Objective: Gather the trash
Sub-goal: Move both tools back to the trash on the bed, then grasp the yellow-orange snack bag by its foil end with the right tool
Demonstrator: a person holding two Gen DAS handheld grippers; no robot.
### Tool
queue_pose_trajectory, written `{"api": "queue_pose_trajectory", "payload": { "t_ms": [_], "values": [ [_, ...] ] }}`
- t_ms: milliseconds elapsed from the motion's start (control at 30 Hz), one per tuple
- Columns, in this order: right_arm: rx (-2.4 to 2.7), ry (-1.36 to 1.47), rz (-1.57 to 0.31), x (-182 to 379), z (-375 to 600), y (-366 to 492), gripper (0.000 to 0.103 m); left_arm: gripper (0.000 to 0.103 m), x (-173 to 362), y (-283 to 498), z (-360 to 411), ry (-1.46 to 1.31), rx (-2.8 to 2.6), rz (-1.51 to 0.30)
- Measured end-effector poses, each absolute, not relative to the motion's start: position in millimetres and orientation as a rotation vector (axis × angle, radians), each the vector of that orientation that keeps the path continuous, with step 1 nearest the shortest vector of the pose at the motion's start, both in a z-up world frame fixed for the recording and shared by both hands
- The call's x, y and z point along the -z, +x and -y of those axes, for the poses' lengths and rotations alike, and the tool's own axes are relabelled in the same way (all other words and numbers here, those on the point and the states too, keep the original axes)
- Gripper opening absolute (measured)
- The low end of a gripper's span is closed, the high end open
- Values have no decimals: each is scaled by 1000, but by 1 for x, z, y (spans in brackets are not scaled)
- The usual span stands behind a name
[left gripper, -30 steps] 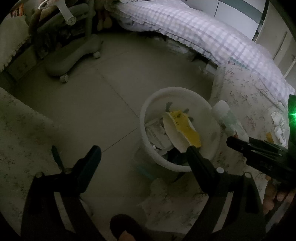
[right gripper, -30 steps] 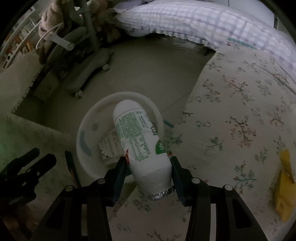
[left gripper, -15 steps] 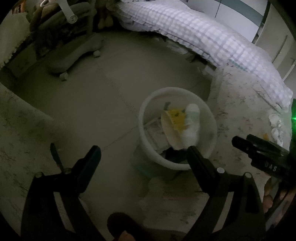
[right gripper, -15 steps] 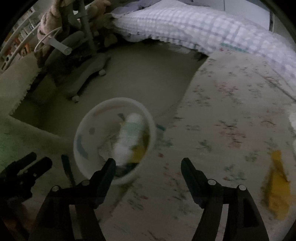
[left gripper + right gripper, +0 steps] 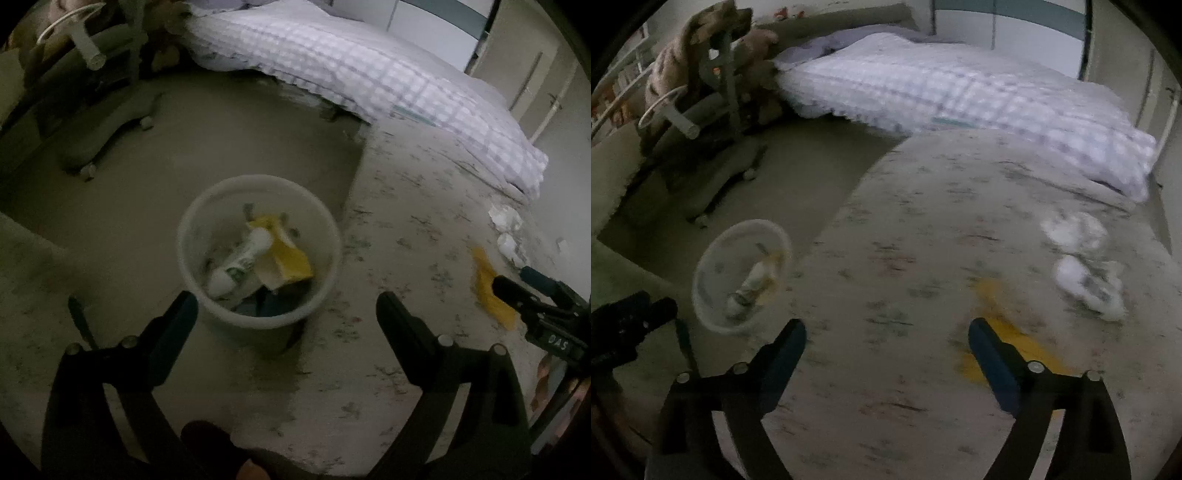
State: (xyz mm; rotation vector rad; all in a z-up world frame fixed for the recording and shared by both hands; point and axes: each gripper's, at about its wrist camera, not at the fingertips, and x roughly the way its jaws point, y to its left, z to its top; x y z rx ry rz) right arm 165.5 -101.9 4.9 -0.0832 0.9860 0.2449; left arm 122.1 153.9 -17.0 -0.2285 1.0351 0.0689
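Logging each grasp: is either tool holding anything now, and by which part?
Nothing. The right tool, jaws just opened, and left tool are empty; the bottle lies in the bin.

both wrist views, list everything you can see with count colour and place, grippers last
trash bin: one, white, on the floor beside the floral cover
bottle: one, white with green print, lying inside the bin
yellow wrapper in bin: one, yellow, inside the bin beside the bottle
yellow wrapper: one, yellow, on the floral cover
crumpled tissues: a few, white, on the cover beyond the wrapper
floral cover: one, pale with small flowers
checked quilt: one, white and lilac, at the back
wheeled chair: one, grey, on the floor
left gripper: black, open, empty
right gripper: black, jaws just opened wide, empty
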Motion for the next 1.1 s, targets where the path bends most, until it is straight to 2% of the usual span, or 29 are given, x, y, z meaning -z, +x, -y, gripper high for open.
{"api": "queue_pose_trajectory", "payload": {
  "t_ms": [67,367,733,1100],
  "values": [
    [-229,-87,-989,-3,125,164,103,97,17,126,-144,-217,-54,-1040],
    [-231,-99,-1086,31,187,173,103,98,20,136,-107,-166,-9,-1056],
    [-313,-346,-1144,83,184,175,103,98,28,144,-84,-115,13,-1083],
    [-297,-250,-1194,84,191,193,103,98,34,149,-76,-88,14,-1100]
  ]
}}
